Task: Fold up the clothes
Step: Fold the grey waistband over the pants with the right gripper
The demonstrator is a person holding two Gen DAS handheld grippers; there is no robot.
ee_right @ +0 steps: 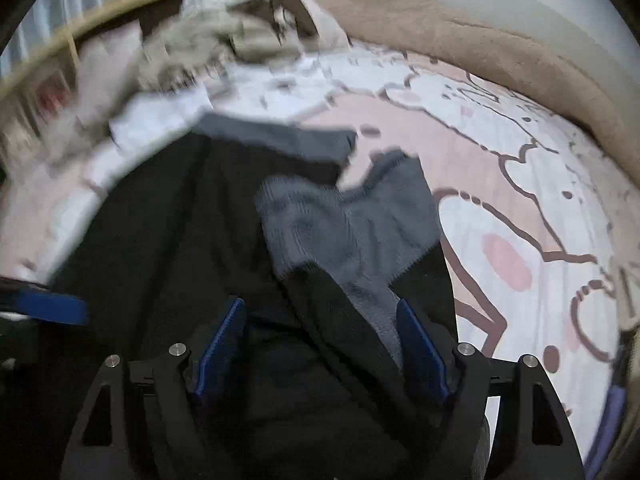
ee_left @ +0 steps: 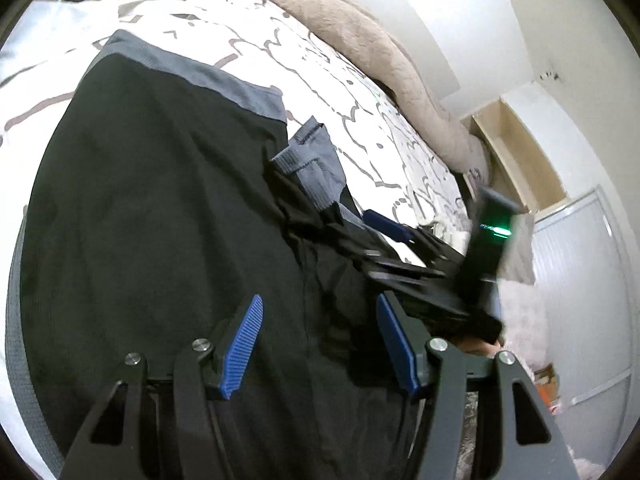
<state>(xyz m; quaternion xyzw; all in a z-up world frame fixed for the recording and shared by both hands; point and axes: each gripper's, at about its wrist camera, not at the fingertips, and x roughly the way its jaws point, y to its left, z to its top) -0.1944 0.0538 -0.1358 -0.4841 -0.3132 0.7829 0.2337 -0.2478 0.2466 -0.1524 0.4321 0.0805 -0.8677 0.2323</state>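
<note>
A black garment (ee_left: 160, 208) with a grey ribbed hem band (ee_left: 192, 68) lies on a patterned bed sheet (ee_left: 340, 80). A black sleeve with a grey cuff (ee_left: 316, 168) is folded over it. My left gripper (ee_left: 318, 320) is open just above the black cloth. The right gripper (ee_left: 400, 232) shows in the left wrist view, at the sleeve. In the right wrist view the right gripper (ee_right: 320, 320) is open, with the sleeve and its grey cuff (ee_right: 344, 220) lying between the blue pads (ee_right: 416, 332). The black garment (ee_right: 160, 240) fills the lower middle of that view. The left gripper's blue pad (ee_right: 52, 308) shows at the left edge.
A beige fleece blanket (ee_left: 360, 40) runs along the far side of the bed, also in the right wrist view (ee_right: 500, 40). A crumpled pile of pale clothes (ee_right: 208, 28) lies at the bed's head by a wooden frame (ee_right: 80, 28). A wooden shelf (ee_left: 516, 148) and pale door (ee_left: 580, 280) stand at right.
</note>
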